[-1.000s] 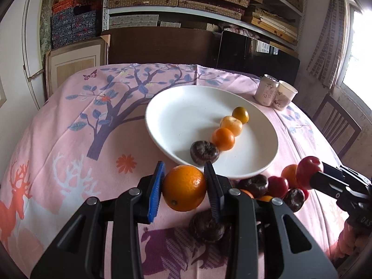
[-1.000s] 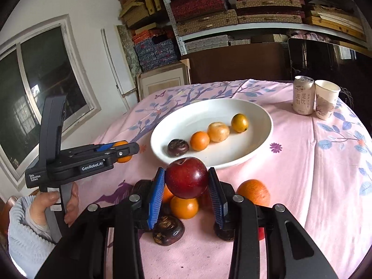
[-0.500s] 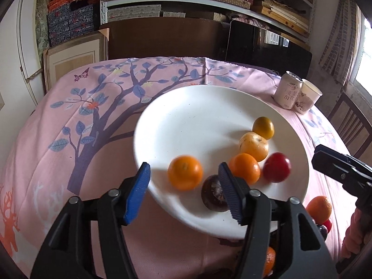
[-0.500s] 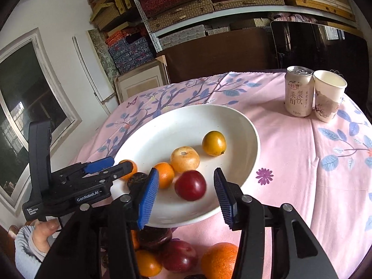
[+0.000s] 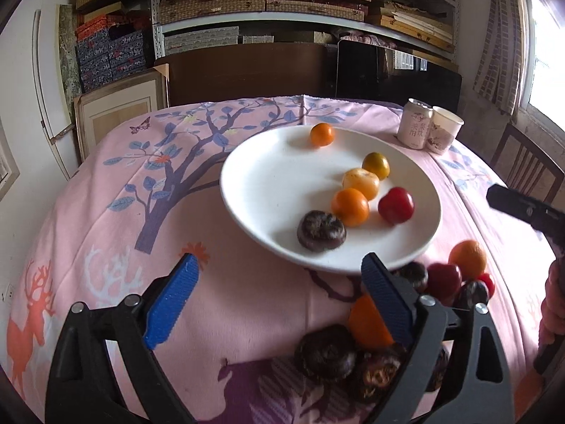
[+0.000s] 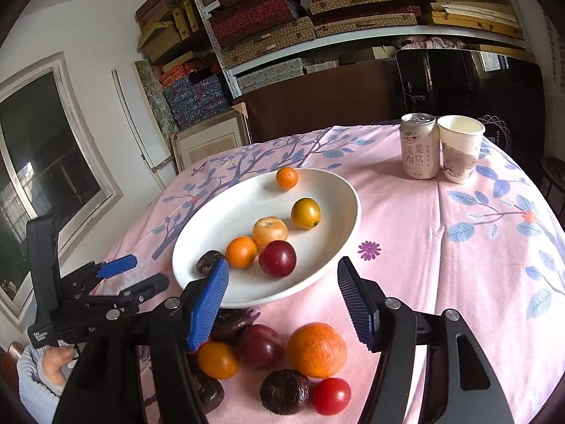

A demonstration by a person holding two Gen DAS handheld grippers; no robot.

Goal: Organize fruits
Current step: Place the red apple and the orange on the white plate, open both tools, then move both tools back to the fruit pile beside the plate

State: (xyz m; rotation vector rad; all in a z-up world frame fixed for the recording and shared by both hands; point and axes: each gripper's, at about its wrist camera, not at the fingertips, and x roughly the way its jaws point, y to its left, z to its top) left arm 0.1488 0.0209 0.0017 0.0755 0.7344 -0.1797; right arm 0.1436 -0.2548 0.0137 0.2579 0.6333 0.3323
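A drink can and paper cup stand touching, beyond my plate on the counter. My left claw and right claw have just been opening; both gape empty. The orange sits at the plate's far rim; the plum beside the row. Loose fruit lies just before the plate.

dark fruits: your left finger hides part of the pile.
right gripper: the picture's edge cuts yours off.
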